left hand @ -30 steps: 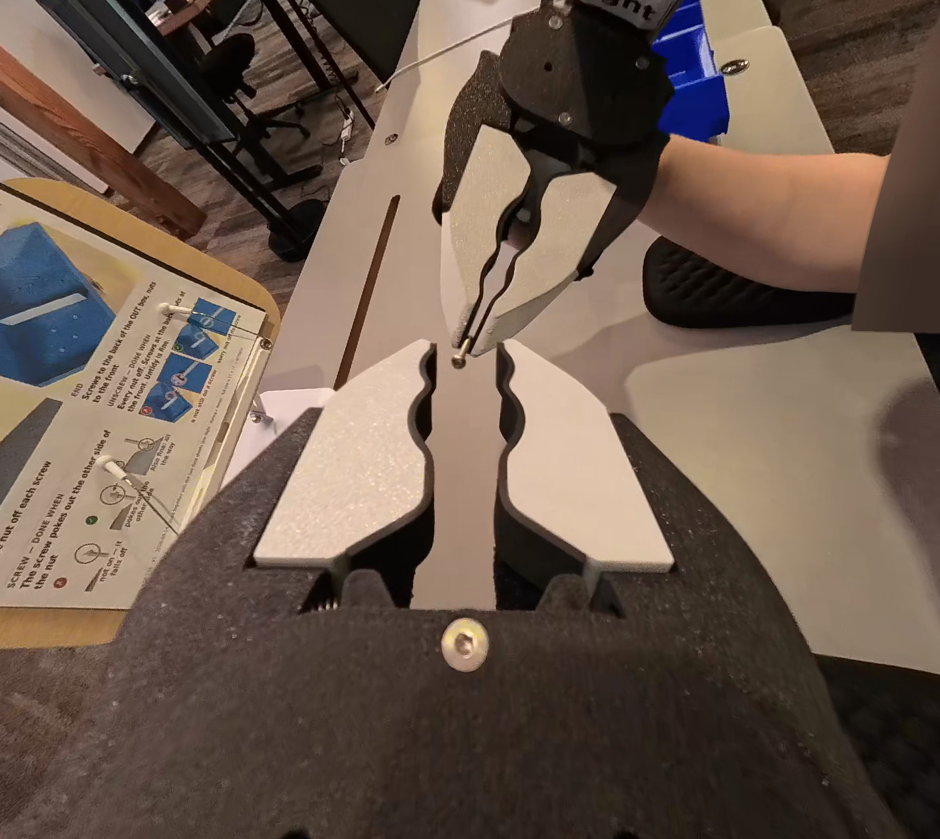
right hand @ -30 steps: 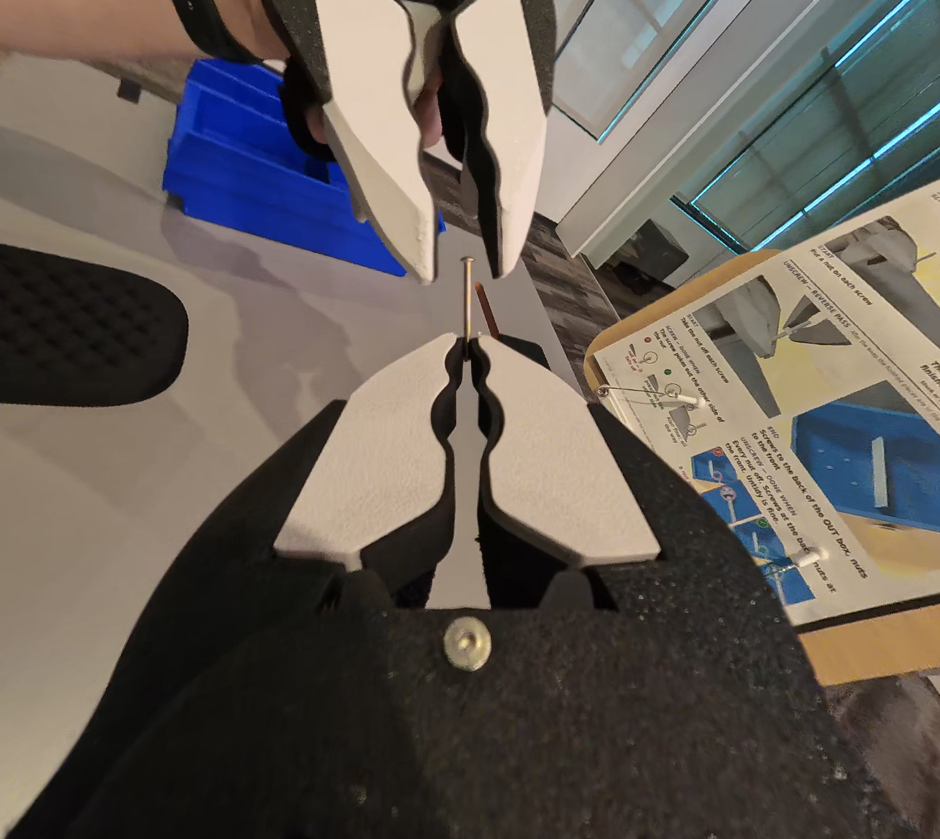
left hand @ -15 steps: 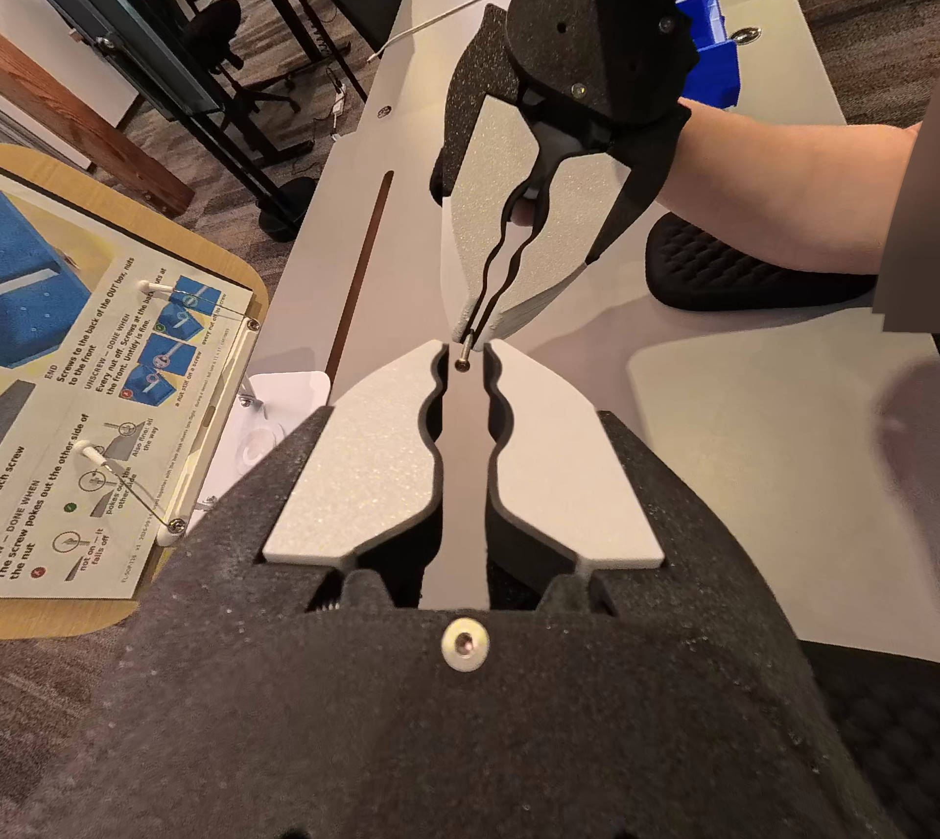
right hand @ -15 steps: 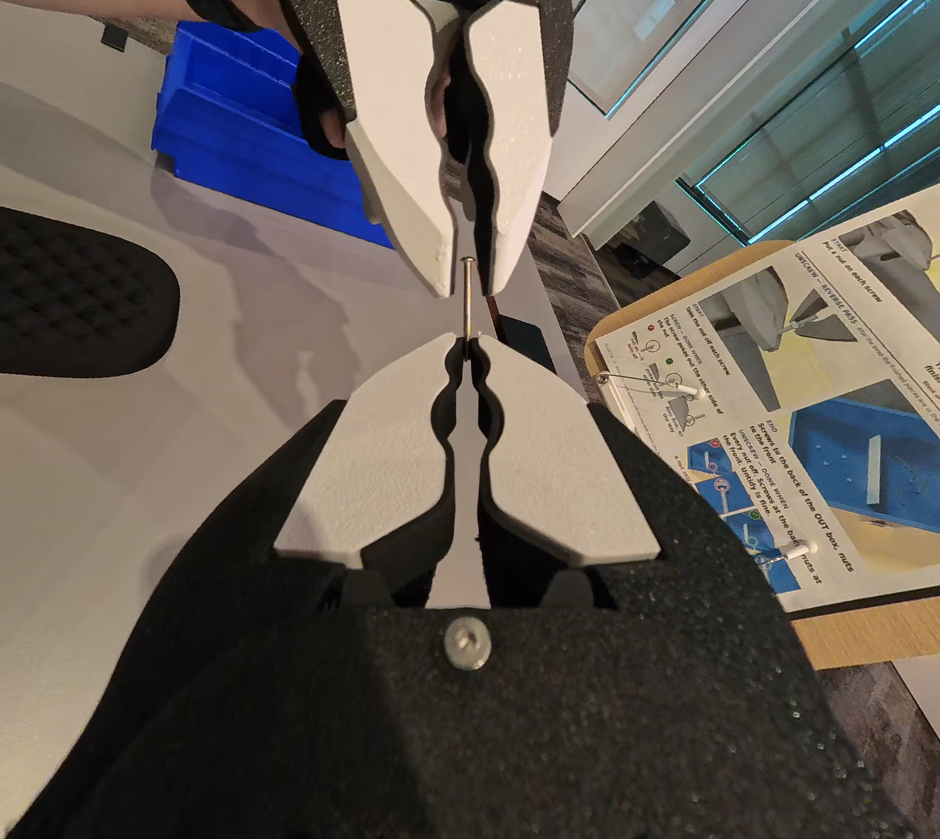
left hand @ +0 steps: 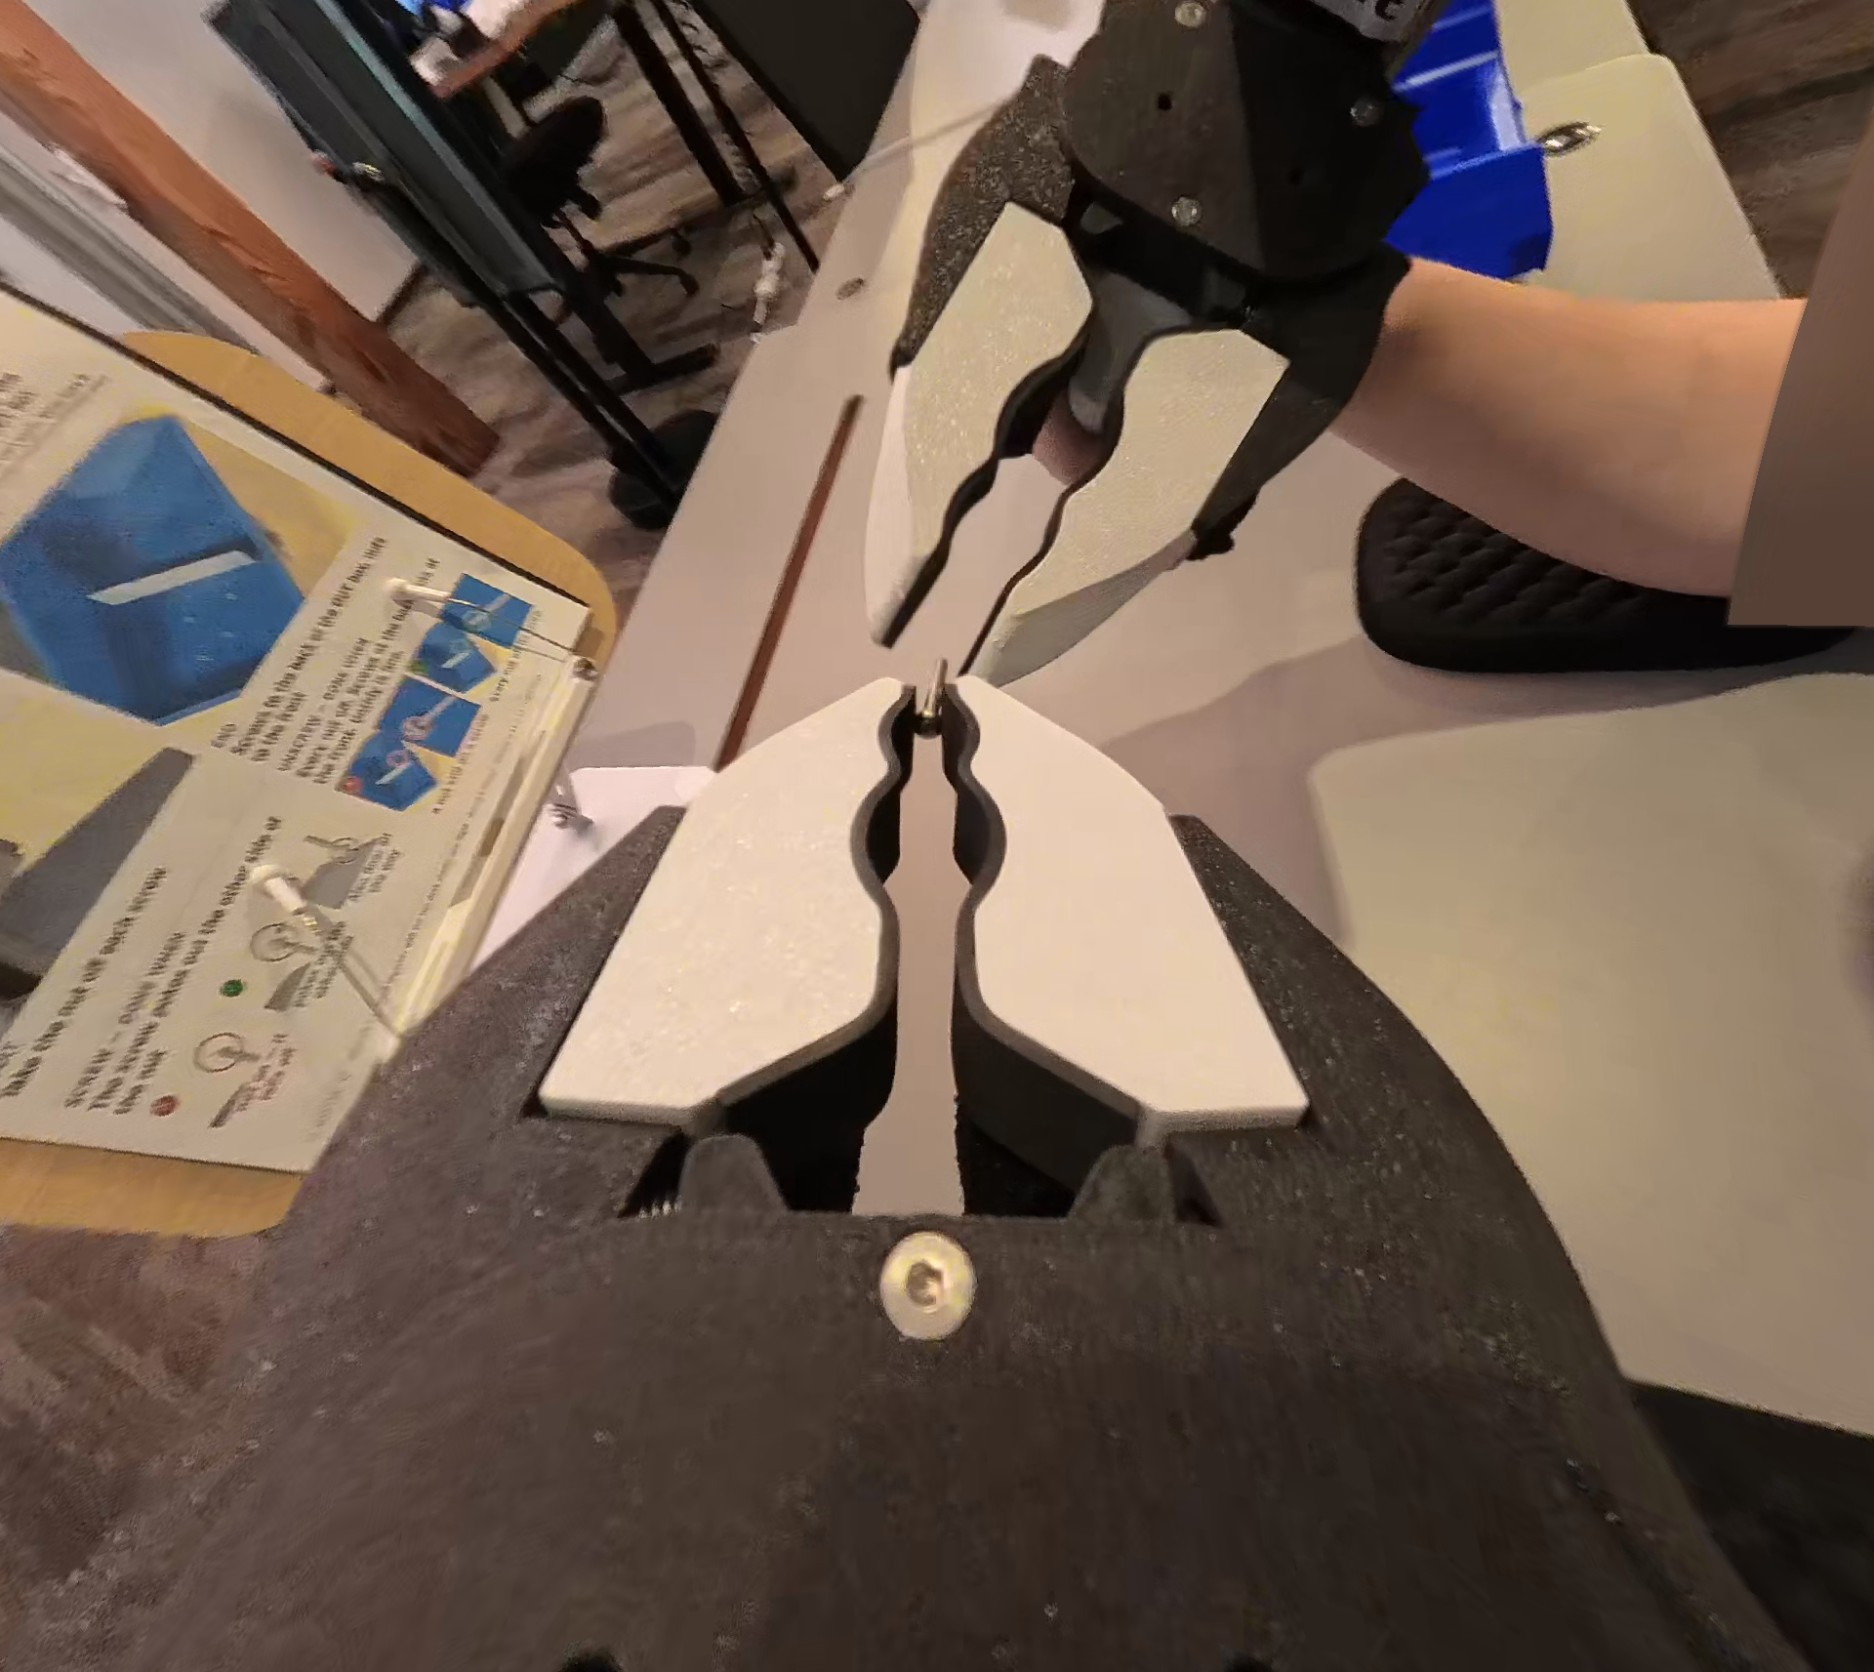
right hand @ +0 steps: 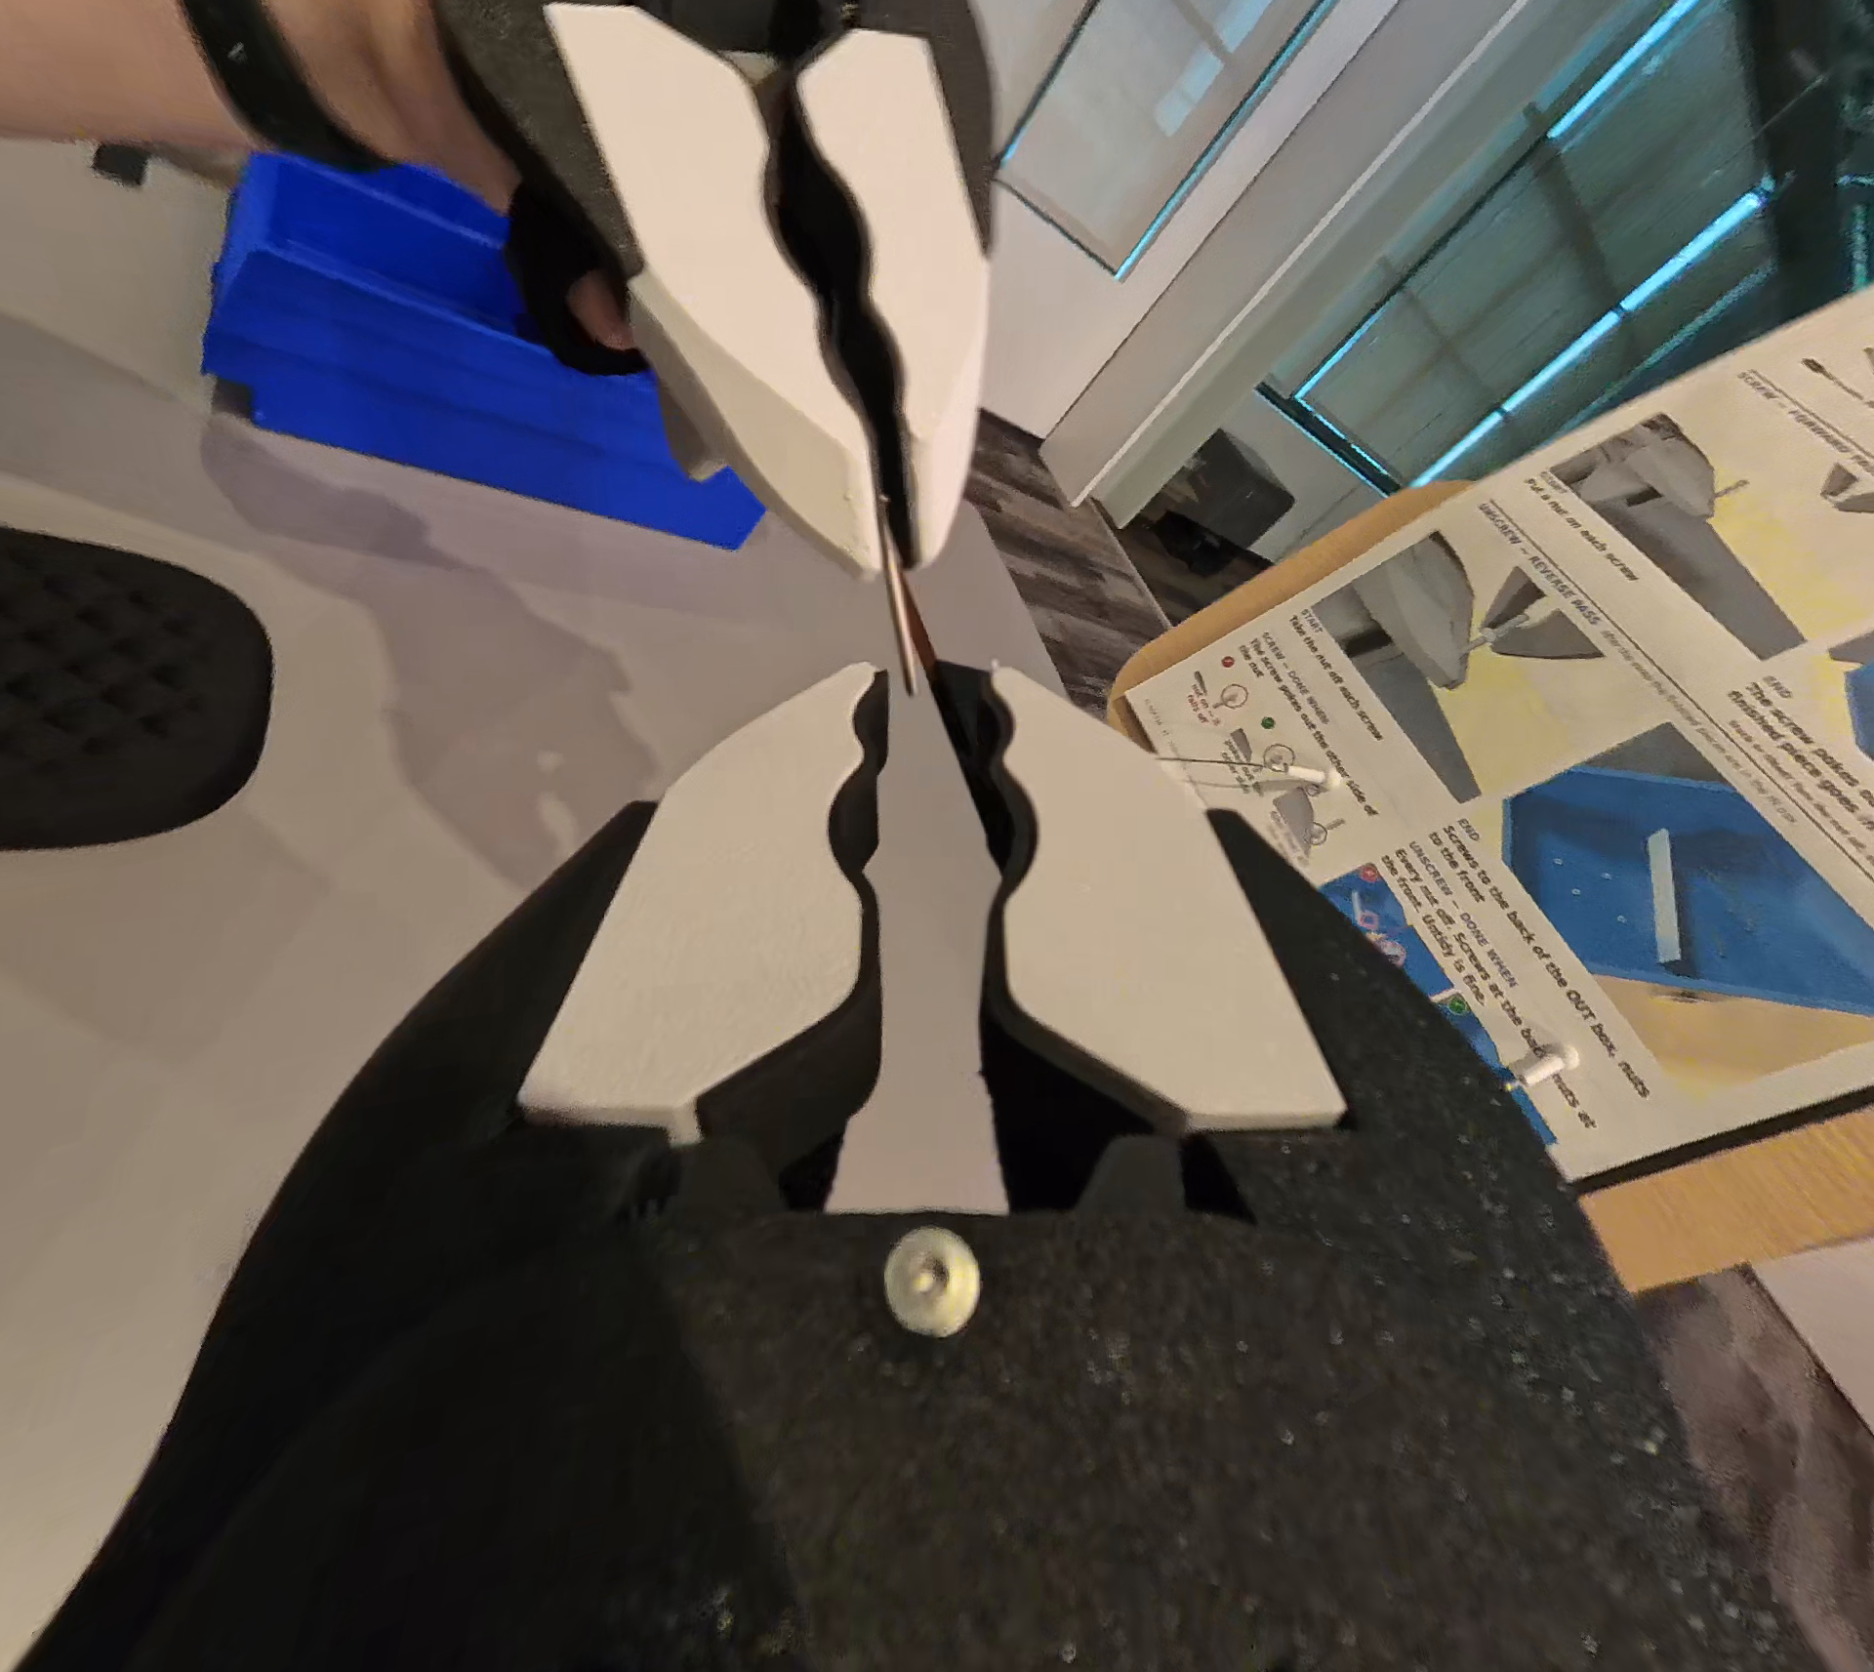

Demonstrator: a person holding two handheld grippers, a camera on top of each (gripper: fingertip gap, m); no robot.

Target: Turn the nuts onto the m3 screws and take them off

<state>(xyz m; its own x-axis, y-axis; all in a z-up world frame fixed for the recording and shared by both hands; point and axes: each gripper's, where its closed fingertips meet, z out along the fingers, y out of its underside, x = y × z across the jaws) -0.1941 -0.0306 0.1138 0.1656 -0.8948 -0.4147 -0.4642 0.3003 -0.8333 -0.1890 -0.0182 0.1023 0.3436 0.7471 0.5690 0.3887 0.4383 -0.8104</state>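
Note:
A thin metal M3 screw [right hand: 901, 621] is pinched at one end between the tips of my left gripper [left hand: 928, 692], which is shut on it. In the left wrist view only its short end [left hand: 934, 694] shows at the tips. My right gripper [right hand: 935, 675] is open, its jaws spread on either side of the screw's free end without touching it. The right gripper also shows in the left wrist view [left hand: 933, 648], facing the left one tip to tip above the table. The left gripper shows in the right wrist view [right hand: 897, 553]. I see no nut.
A blue bin [right hand: 426, 346] stands at the far side of the white table [left hand: 1572, 964]. A black padded wrist rest [left hand: 1521, 599] lies under the person's forearm. A printed instruction sheet on a wooden board [left hand: 254, 761] lies at the side, with a small white tray [left hand: 629, 797] beside it. Left and right tips are no more than a few centimetres apart.
My right gripper held the screw and has opened and let it go. My left gripper has closed on the screw's other end and now holds it.

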